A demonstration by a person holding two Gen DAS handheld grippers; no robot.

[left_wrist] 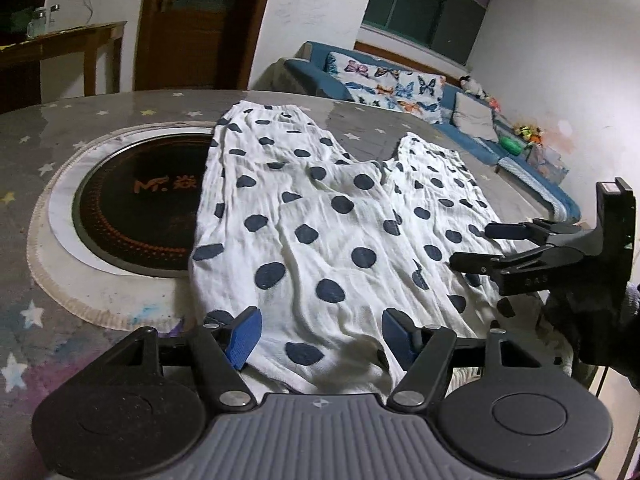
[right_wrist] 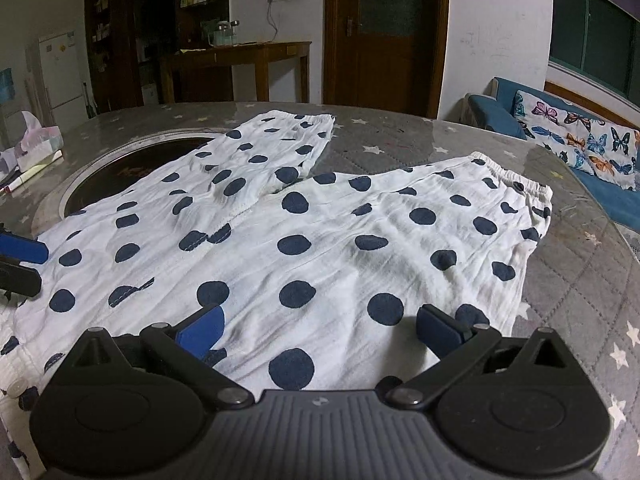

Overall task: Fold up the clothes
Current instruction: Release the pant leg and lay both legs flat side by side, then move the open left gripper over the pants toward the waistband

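Note:
White trousers with navy dots (left_wrist: 320, 220) (right_wrist: 320, 240) lie spread flat on the round table, waist end towards me and both legs pointing away. My left gripper (left_wrist: 322, 336) stands open over the near edge of the cloth, its blue pads apart and not pressing on it. The right gripper (right_wrist: 320, 332) is open very wide just above the right leg's near part, gripping nothing. Each gripper shows in the other's view: the right gripper (left_wrist: 478, 245) at the cloth's right side, held by a gloved hand (left_wrist: 592, 320), and the left gripper (right_wrist: 38, 265) at the left edge.
The table (left_wrist: 120, 312) (right_wrist: 580, 280) wears a grey star-patterned cover. A round black hob (left_wrist: 136, 216) (right_wrist: 104, 184) is set into it, partly under the left leg. A crumpled bag (right_wrist: 36, 144) and a pen (right_wrist: 24, 180) lie far left. A blue sofa (left_wrist: 400, 88) stands beyond.

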